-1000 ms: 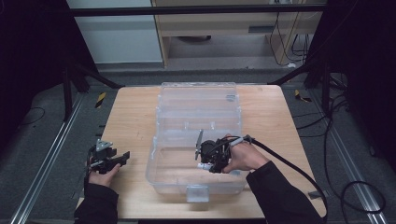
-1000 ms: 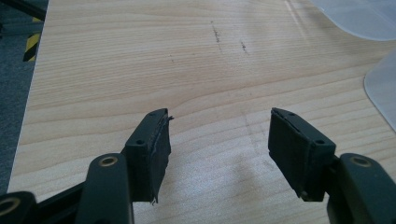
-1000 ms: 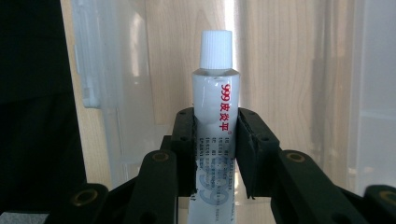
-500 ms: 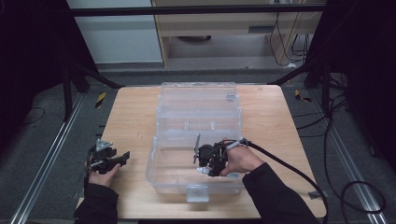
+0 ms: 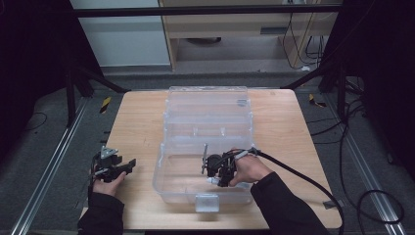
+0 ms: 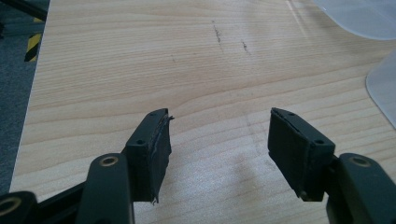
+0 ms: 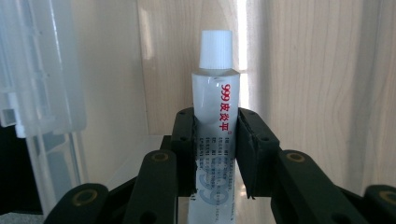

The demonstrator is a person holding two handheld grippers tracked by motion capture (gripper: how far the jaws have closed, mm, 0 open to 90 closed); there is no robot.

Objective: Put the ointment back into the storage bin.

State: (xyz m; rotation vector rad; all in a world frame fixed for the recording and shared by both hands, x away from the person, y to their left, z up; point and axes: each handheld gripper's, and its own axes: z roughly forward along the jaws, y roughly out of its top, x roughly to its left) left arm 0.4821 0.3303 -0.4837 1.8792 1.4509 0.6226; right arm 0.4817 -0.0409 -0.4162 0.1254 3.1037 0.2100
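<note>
A small white tube with a white cap and red "999" print stands cap-up between the black pads of my right gripper, which is shut on its middle. In the high view the right gripper hangs inside the near half of an open clear plastic box, low over its floor. My left gripper rests at the table's left side, well apart from the box. Its jaws stand open over bare wood with nothing between them.
The box's far half lies flat toward the back of the wooden table. A clear box wall rises close on the left in the right gripper view. A black cable trails from the right gripper.
The right gripper, still holding the tube, has sunk lower into the near half of the box and shifted a little toward the near-left. The left gripper has not moved.
</note>
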